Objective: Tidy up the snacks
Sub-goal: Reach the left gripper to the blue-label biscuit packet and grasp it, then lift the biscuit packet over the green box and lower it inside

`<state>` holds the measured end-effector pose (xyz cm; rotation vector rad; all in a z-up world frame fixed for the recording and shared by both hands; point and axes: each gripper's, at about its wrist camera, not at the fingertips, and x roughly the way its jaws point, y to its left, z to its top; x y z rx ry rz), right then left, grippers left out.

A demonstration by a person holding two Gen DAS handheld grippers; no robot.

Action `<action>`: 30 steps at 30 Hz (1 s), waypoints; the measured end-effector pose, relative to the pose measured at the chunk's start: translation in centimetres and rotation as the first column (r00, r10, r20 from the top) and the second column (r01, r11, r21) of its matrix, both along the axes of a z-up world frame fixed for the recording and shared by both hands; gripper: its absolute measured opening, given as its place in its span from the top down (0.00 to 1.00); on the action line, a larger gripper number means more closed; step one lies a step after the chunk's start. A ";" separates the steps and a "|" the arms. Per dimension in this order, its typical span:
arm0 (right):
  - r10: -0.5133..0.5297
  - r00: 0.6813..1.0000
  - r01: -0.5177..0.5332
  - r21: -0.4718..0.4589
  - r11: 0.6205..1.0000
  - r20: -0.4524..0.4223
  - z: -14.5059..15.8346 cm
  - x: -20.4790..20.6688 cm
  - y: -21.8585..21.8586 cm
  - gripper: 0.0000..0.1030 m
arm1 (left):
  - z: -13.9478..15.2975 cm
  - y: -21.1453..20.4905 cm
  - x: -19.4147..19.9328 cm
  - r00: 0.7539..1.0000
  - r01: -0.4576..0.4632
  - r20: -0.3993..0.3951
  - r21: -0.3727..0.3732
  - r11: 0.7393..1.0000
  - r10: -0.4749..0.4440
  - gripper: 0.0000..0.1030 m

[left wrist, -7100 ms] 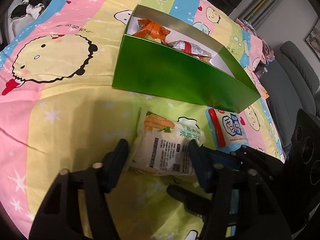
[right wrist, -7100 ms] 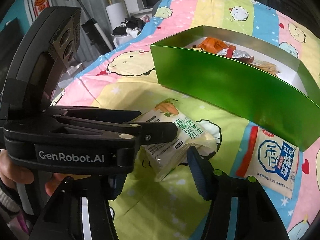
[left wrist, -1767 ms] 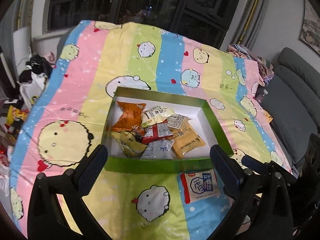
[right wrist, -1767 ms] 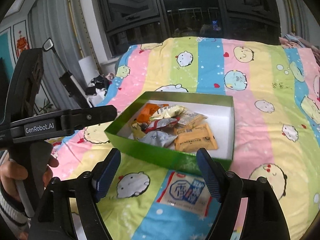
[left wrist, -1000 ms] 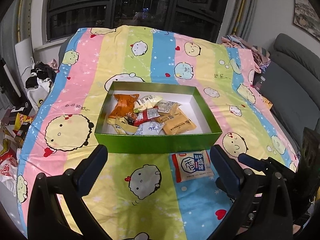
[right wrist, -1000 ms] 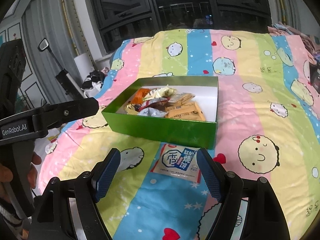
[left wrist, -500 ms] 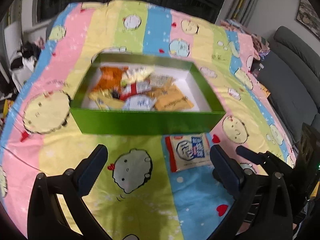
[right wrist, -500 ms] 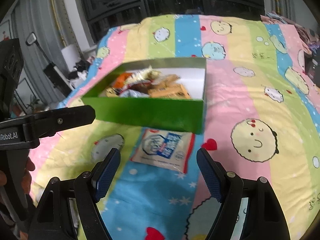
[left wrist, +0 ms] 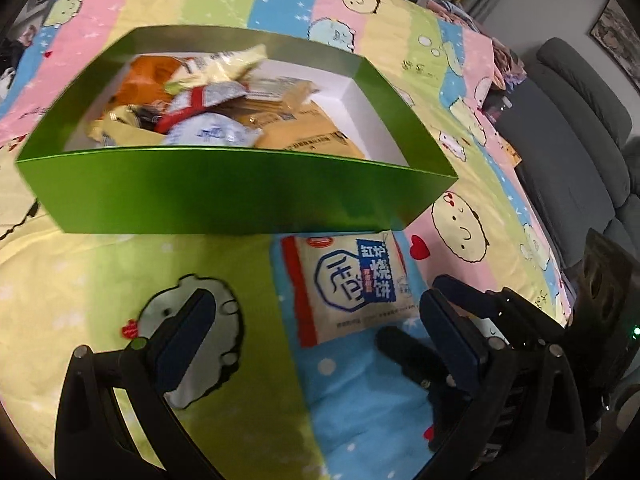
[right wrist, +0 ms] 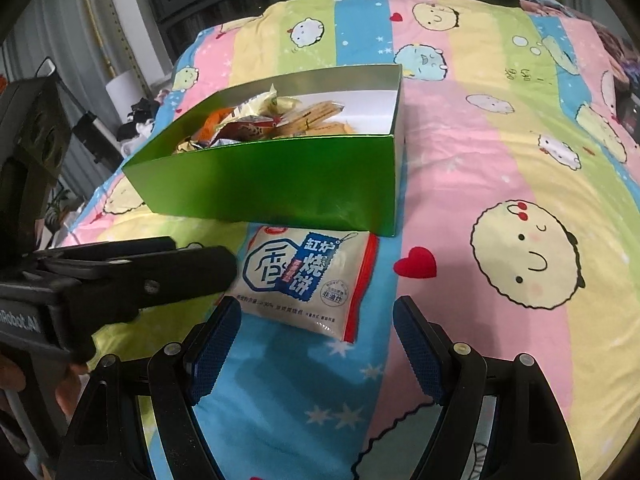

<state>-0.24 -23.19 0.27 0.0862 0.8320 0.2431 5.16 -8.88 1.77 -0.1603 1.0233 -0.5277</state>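
Your right gripper point(right wrist: 316, 340) has its jaws wide and empty, with the snack packet point(right wrist: 306, 278) at 12 o'clock just ahead. Your left gripper point(left wrist: 316, 332) is equally spread and empty. The packet's far edge touches the green box point(right wrist: 280, 180); bare bedspread point(right wrist: 500, 184) lies at 3 o'clock.

The right claw point(right wrist: 316, 340) hangs with its 2 blue-padded fingers point(right wrist: 214, 346) spread wide and nothing between them, just short of a white biscuit packet point(right wrist: 308, 278) with blue lettering and a red edge. The packet lies flat on the striped cartoon bedspread point(right wrist: 500, 184), touching the near wall of a green box point(right wrist: 276, 180) filled with snack packets point(right wrist: 260, 120). The left claw point(right wrist: 160, 272) reaches in from the left, its tip beside the packet.
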 end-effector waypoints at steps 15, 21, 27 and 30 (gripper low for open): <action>0.029 0.999 -0.029 -0.024 0.999 -0.016 -1.0 1.0 0.1 0.23 | -1.5 -2.9 1.0 0.996 0.087 -0.021 0.014 0.996 -0.087 0.05; 0.042 0.999 -0.043 -0.037 0.998 -0.019 -1.0 1.2 0.4 0.23 | -1.6 -3.8 0.8 0.992 0.124 -0.012 0.017 0.992 -0.123 0.12; 0.065 0.998 -0.066 -0.058 0.996 -0.021 -1.2 1.2 0.9 0.33 | -1.8 -4.4 0.6 0.988 0.154 -0.002 0.016 0.988 -0.154 0.23; 0.076 0.997 -0.078 -0.076 0.994 -0.018 -1.3 1.3 1.3 0.42 | -1.9 -4.5 0.6 0.988 0.156 -0.003 0.014 0.988 -0.156 0.25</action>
